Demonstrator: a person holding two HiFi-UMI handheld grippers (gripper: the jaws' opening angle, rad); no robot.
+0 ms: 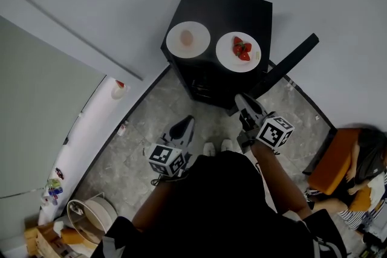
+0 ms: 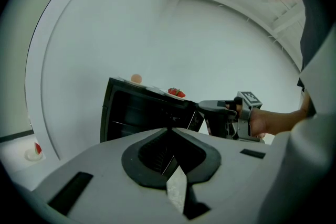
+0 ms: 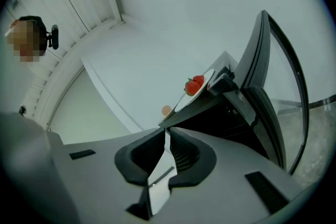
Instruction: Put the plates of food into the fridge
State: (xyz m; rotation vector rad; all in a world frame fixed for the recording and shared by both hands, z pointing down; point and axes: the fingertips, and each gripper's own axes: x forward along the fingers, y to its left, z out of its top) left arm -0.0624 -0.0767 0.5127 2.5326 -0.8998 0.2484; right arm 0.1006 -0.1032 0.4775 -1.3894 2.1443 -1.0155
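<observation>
A small black fridge (image 1: 254,15) stands against the wall with its door (image 1: 290,60) swung open to the right. Two white plates sit on top of it: the left plate (image 1: 196,48) carries a pale round food item, the right plate (image 1: 253,60) carries strawberries (image 1: 241,49). My right gripper (image 1: 240,98) is shut and empty, level in front of the open fridge, below the strawberry plate (image 3: 202,86). My left gripper (image 1: 187,121) hangs further back and to the left, shut with nothing between its jaws. From the left gripper view I see the fridge (image 2: 136,113) and the right gripper (image 2: 212,106).
A long white ledge (image 1: 91,136) runs along the left wall with a small dish (image 1: 119,89) on it. A round white appliance (image 1: 91,214) stands at the bottom left. A person sits on an orange seat (image 1: 335,166) at the right. The floor is grey tile.
</observation>
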